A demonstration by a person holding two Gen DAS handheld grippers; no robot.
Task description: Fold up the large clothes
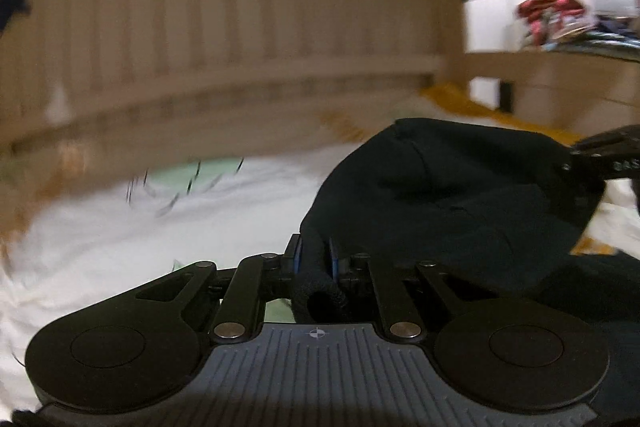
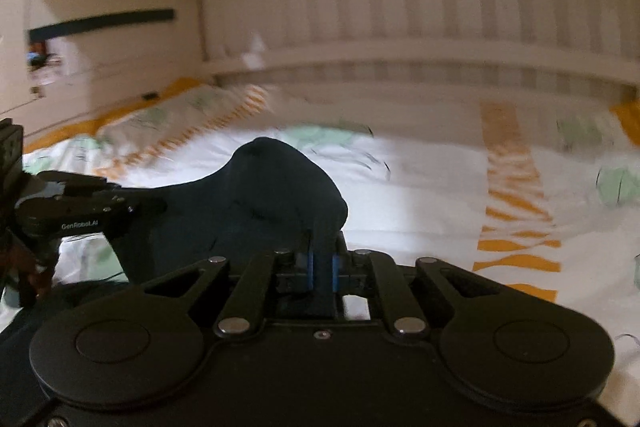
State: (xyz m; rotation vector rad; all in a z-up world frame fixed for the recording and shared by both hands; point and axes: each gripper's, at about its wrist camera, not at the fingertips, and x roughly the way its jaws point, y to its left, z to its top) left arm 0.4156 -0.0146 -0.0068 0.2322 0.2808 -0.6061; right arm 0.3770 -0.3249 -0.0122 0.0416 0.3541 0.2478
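Observation:
A dark navy garment point(image 1: 448, 195) hangs bunched between both grippers above a white patterned bedsheet point(image 1: 160, 227). My left gripper point(image 1: 314, 259) is shut on a rolled hem of the garment, the cloth pinched between its blue pads. My right gripper point(image 2: 322, 267) is shut on another edge of the same garment point(image 2: 256, 203), which bulges up ahead of it. In the left wrist view the right gripper point(image 1: 600, 155) shows at the right edge. In the right wrist view the left gripper point(image 2: 80, 211) shows at the left, holding the cloth.
The bedsheet point(image 2: 420, 195) has orange stripes and green prints. A slatted beige headboard point(image 2: 400, 27) runs along the far side. A pillow point(image 2: 168, 123) lies at the far left. Shelves with colourful clutter point(image 1: 560, 19) stand beyond the bed. Both views are motion-blurred.

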